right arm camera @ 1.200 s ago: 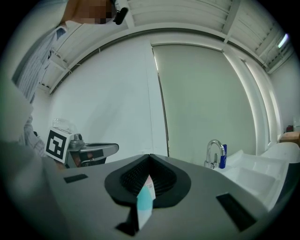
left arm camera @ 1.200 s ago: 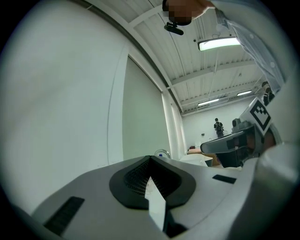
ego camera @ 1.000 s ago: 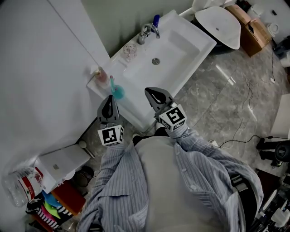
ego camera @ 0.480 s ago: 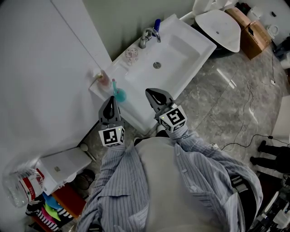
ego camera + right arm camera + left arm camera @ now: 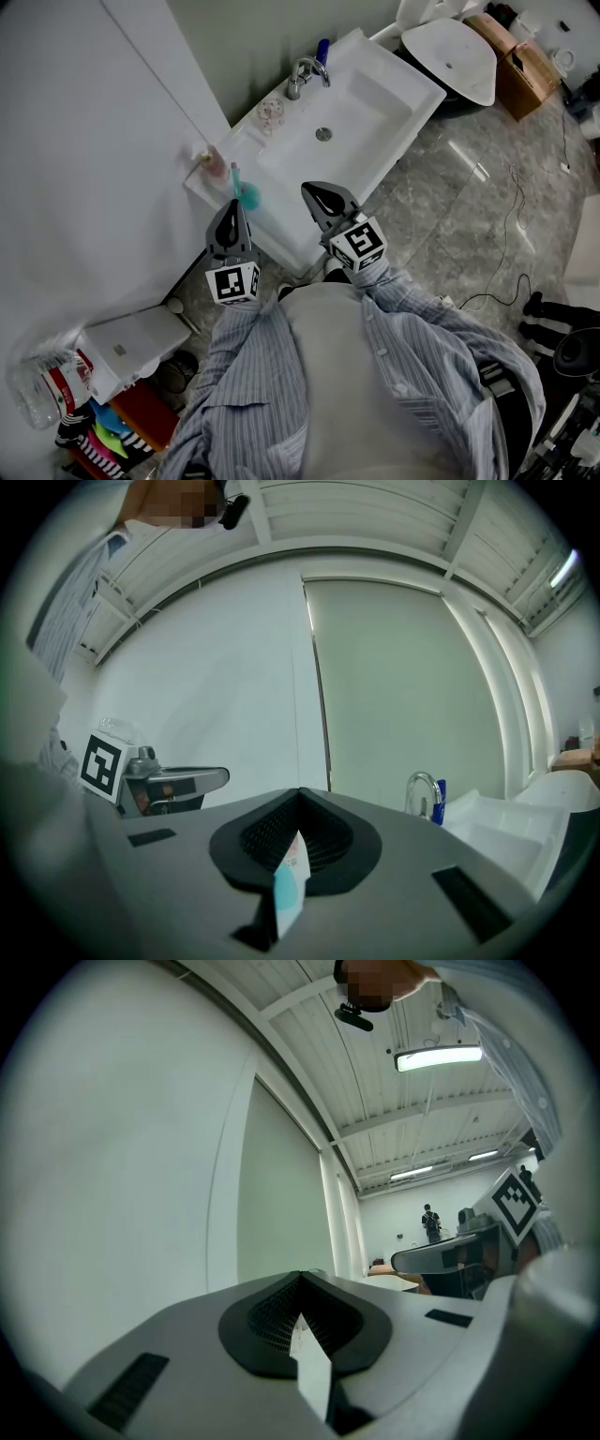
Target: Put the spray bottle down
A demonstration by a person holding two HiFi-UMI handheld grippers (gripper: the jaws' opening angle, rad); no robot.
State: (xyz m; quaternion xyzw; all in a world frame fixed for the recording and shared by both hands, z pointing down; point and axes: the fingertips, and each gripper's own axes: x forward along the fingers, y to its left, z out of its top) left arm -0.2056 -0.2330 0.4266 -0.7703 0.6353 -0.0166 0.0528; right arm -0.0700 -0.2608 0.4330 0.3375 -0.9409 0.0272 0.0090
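Spray bottle (image 5: pixel 246 193) stood on the sink (image 5: pixel 361 98) edge, just ahead of our left gripper (image 5: pixel 228 202). Its fingers and those of the right gripper (image 5: pixel 315 191) were closed, empty. We judged the putting-down finished; next, only a careful retreat without knocking it.

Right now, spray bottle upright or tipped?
Upright: the teal spray bottle stands on the washbasin's left corner, spray head on top.

Blue-striped shirt (image 5: pixel 246 380), grey fingers (image 5: pixel 228 227), black-and-white marker cubes (image 5: pixel 232 282)
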